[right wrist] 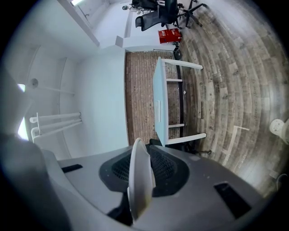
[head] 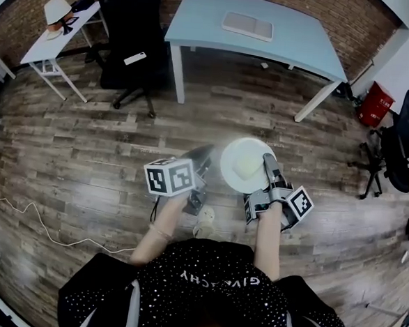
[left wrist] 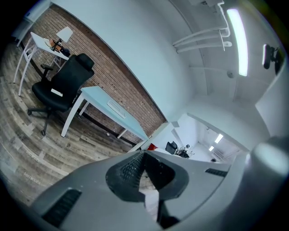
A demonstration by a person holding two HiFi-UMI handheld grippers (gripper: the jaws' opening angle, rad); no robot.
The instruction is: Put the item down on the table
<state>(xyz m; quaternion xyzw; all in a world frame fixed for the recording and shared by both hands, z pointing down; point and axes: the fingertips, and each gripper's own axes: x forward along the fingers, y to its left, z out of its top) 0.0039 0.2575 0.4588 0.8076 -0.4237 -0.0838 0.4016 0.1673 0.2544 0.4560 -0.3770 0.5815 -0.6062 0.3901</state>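
Carry step: right gripper [head: 268, 165] clamps the rim of the plate [head: 240, 166] over the floor, far from the table [head: 297, 40], left gripper [head: 205, 158] closed and empty; next likely approach, then lower.

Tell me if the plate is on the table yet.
Not yet: held. The right gripper clamps the white plate by its rim above the wooden floor; the blue table stands ahead.

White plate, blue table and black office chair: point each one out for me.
white plate [head: 230, 154], head view, left part of its rim.
blue table [head: 201, 18], head view, bare left part of its top.
black office chair [head: 128, 21], head view, its backrest.
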